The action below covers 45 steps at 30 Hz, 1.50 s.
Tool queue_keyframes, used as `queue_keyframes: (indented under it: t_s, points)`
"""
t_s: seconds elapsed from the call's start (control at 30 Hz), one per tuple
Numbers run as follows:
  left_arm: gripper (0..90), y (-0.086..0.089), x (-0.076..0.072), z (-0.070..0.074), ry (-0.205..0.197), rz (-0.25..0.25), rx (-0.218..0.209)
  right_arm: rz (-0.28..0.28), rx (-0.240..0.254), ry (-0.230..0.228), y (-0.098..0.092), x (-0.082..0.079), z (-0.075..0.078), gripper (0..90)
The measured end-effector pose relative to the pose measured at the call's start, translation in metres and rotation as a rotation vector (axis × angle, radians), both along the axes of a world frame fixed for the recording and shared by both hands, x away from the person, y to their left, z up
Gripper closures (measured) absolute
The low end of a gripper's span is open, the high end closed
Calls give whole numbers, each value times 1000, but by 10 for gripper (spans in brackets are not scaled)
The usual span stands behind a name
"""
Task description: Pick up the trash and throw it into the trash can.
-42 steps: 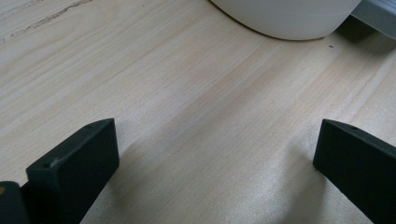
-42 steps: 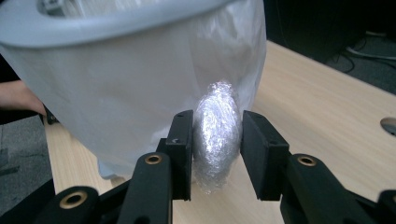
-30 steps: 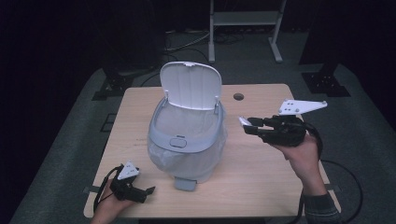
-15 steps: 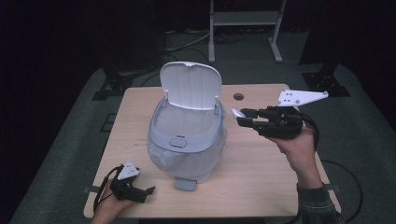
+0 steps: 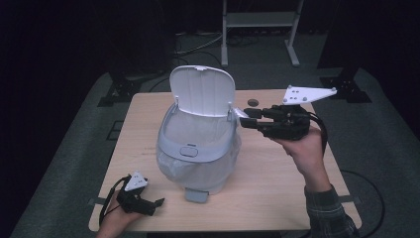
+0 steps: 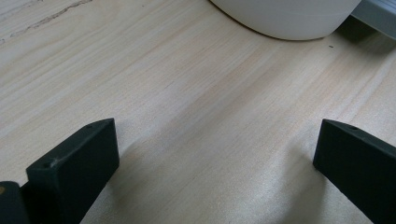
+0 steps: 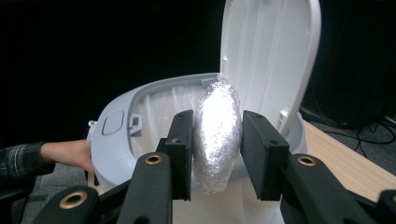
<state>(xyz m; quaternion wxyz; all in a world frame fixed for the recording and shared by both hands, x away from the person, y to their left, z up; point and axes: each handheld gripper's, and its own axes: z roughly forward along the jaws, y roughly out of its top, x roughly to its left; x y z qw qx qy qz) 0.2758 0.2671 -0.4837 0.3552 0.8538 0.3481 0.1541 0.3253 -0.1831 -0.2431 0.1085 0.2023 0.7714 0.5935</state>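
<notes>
A pale grey bin (image 5: 198,148) with a clear liner bag stands mid-table, its white lid (image 5: 202,91) tipped up at the back. My right gripper (image 5: 243,120) hovers at the bin's right rim, shut on a silvery foil-wrapped lump (image 7: 216,135) that sticks up between the pads; the bin's open mouth (image 7: 161,109) lies just beyond it. My left gripper (image 5: 157,204) rests on the table (image 5: 277,198) at the front left, jaws wide apart over bare wood (image 6: 210,140), with the bin's base (image 6: 285,18) ahead.
A grey pedal (image 5: 196,195) juts from the bin's front. A small dark round hole (image 5: 253,102) marks the table behind the right gripper. A metal stand (image 5: 260,29) rises beyond the table's far edge. Grey carpet surrounds the table.
The right gripper has risen and moved left toward the bin's rim, carrying the foil lump. The left gripper has stayed put.
</notes>
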Motion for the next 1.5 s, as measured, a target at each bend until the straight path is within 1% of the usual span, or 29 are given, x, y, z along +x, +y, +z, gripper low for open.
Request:
queue_keyframes:
  t_s: [0.03, 0.1, 0.13, 0.2, 0.23, 0.43, 0.5, 0.77, 0.8, 0.97, 1.03, 1.23, 1.37, 1.43, 1.47, 1.5]
  points:
    - [0, 0, 0, 0, 0, 0, 0, 5, 3, 0, 5, 2, 2, 643]
    - [0, 0, 0, 0, 0, 0, 0, 9, 2, -2, 7, 3, 3, 643]
    - [0, 0, 0, 0, 0, 0, 0, 14, -1, -7, 12, 5, 4, 643]
    - [0, 0, 0, 0, 0, 0, 0, 16, -2, -6, 14, 6, 5, 643]
    - [0, 0, 0, 0, 0, 0, 0, 20, -5, -6, 19, 9, 6, 643]
    - [0, 0, 0, 0, 0, 0, 0, 33, -11, 1, 30, 15, 7, 643]
    - [0, 0, 0, 0, 0, 0, 0, 45, -18, 4, 39, 19, 8, 643]
    - [0, 0, 0, 0, 0, 0, 0, 78, -39, 2, 64, 27, 12, 642]
    - [0, 0, 0, 0, 0, 0, 0, 78, -39, 2, 64, 27, 12, 642]
    - [0, 0, 0, 0, 0, 0, 0, 92, -44, -1, 80, 32, 15, 642]
    - [0, 0, 0, 0, 0, 0, 0, 94, -46, 0, 82, 32, 16, 642]
    - [0, 0, 0, 0, 0, 0, 0, 111, -68, -2, 100, 38, 19, 643]
    - [0, 0, 0, 0, 0, 0, 0, 109, -83, -3, 108, 40, 19, 642]
    - [0, 0, 0, 0, -1, 0, 0, 113, -83, -5, 109, 41, 18, 635]
    - [0, 0, 0, 0, -1, 0, 0, 113, -82, -6, 110, 41, 18, 620]
    - [0, 0, 0, 0, -1, 0, 0, 113, -80, -8, 110, 41, 18, 579]
